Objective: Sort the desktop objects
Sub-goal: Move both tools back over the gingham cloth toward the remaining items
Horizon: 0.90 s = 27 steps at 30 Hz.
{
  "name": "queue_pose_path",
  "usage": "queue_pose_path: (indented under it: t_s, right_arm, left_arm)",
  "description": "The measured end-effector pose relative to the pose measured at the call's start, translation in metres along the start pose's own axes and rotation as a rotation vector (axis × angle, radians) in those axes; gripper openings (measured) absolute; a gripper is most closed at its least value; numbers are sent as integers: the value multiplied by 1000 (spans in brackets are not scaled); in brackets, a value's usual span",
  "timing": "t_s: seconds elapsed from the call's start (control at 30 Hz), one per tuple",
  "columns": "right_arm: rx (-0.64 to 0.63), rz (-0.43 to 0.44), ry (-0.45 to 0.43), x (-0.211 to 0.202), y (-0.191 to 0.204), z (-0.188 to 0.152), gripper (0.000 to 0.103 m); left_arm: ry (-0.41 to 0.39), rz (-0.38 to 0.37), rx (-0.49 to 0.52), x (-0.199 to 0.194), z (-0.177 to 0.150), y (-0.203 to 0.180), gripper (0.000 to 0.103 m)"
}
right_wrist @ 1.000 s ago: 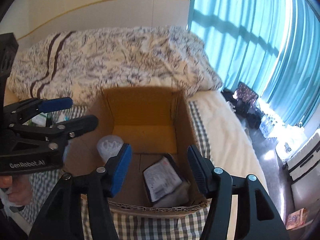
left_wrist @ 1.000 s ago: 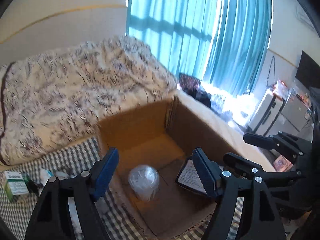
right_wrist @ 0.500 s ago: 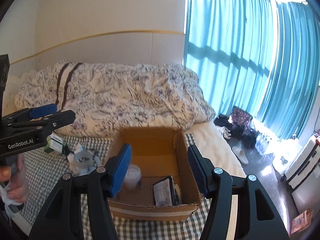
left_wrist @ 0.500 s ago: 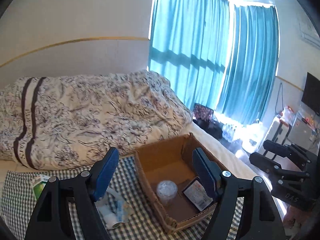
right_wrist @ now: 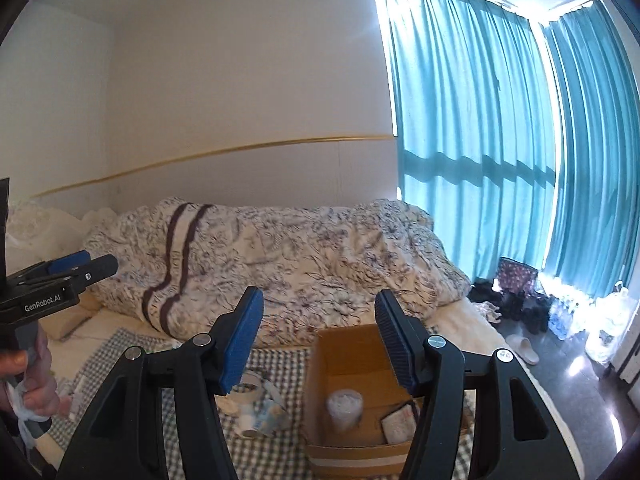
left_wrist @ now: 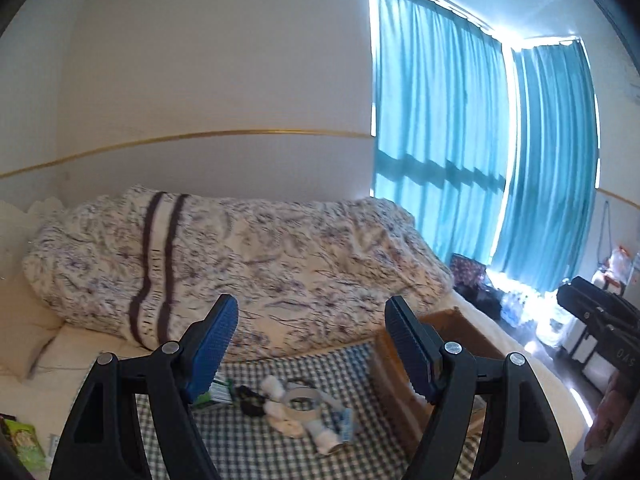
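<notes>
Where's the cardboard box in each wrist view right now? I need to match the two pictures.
Left wrist: the cardboard box sits lower right, mostly hidden behind the left gripper's right finger.
Right wrist: the cardboard box sits bottom centre, open top facing the camera, between the right gripper's fingers.
Shared landmark: the tape roll on the checked cloth, left of the box.

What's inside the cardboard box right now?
In the cardboard box stand a clear plastic container and a flat dark packet leaning beside it. The right gripper's finger covers the box's right corner.
</notes>
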State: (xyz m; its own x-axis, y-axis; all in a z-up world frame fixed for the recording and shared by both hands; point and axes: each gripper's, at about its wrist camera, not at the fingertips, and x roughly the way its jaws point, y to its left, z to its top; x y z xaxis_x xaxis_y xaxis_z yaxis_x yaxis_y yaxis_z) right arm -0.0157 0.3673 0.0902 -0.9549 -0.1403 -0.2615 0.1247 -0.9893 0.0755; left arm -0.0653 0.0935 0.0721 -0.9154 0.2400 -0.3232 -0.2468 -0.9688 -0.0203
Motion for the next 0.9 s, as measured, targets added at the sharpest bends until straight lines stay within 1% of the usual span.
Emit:
queue_pose_path:
  t_s: [0.03,0.13,0.23,0.27,0.33,0.43,0.6,0.77,0.9]
  right_arm:
    - [0,12,1,0,5,1,58]
    - [-10,44,8,1,26,1,62]
    - [13,132,26,4,46,4,63]
    - [6,142,26,4,54,5,63]
    - [-23,152,29,5,72,6,63]
    - [-35,179,35,9,93,3,63]
    - [-51,197,52,17,120,-7,64]
    - [-54,204,71,28,130,-17,70]
    - [-63,203,94,41,137,-23,72]
  left_arm:
    - [-7,24,-1,-5,1,9,79]
    - [-12,66,-13,-12,1,28,80]
    - [-20,152,-9,-13,-7,46,81]
    - [-17,160,-16,-14,-9,51,81]
    - [-14,155,-45,-18,-14,65,81]
    - [-14,169,-58,-21,-19,80,93]
    - [-10,170,-116,-25,-23,111,93]
    - [-9,165,-166,-26,-30,137,101]
    - [13,161,-179,-17,-38,149,103]
